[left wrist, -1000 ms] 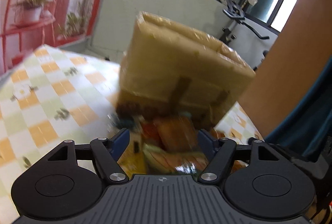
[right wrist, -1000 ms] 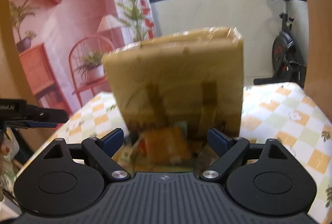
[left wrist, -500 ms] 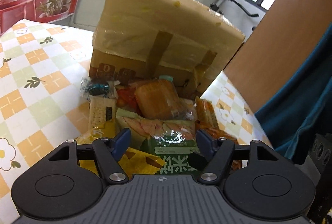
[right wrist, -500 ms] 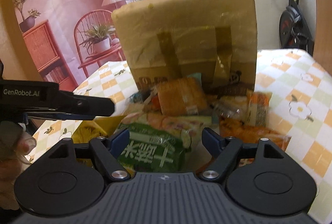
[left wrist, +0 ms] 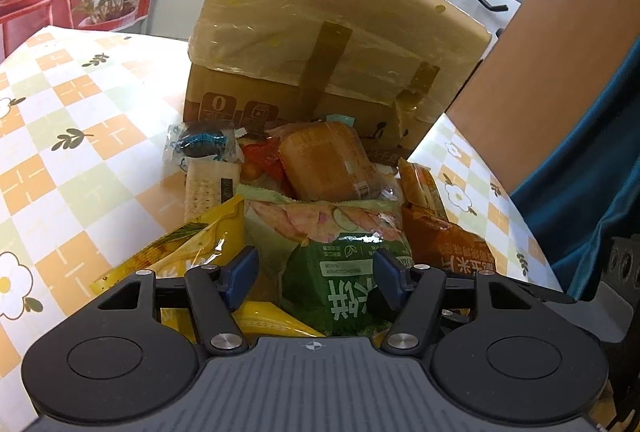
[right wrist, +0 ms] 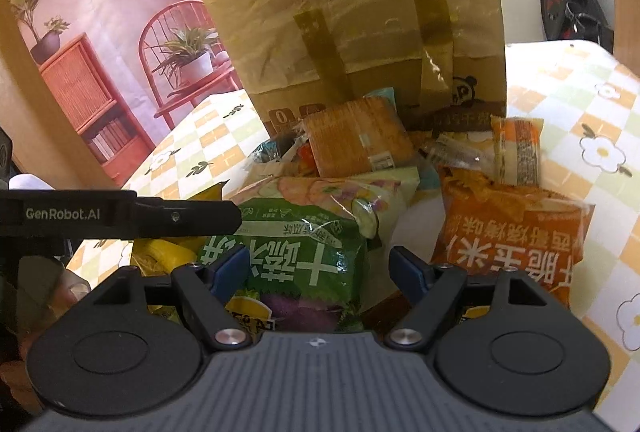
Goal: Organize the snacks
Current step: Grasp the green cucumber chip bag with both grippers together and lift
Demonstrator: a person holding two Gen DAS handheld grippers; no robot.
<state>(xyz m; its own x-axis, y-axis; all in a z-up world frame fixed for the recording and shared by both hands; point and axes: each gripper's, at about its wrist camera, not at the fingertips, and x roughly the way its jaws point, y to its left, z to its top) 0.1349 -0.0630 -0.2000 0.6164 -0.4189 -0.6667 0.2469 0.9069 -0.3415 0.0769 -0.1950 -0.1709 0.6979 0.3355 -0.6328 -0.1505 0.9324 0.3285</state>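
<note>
We hold both tongs low over a heap of snacks on the checked worktop (left wrist: 72, 160), right in front of a taped cardboard box (left wrist: 332, 32). The left tongs (left wrist: 314, 274) stand apart and have just been narrowing; the green bag (left wrist: 348, 292) lies between and below the blue pads (left wrist: 240, 274), and we see no pad pressing on it. To their left lies a yellow bag (left wrist: 192, 248), to their right an orange bag (left wrist: 452, 244). Behind these, a wrapped bread (left wrist: 328, 162) leans near the box, with a cracker pack (left wrist: 206, 184) and a dark round biscuit (left wrist: 200, 144) to its left.

The right tongs (right wrist: 320, 272) also stand apart, with nothing gripped, having closed somewhat a moment ago; the green bag sits between their pads, nearer the left one. In the right wrist view the left tool's black finger (right wrist: 160, 218) reaches across above the yellow bag.
</note>
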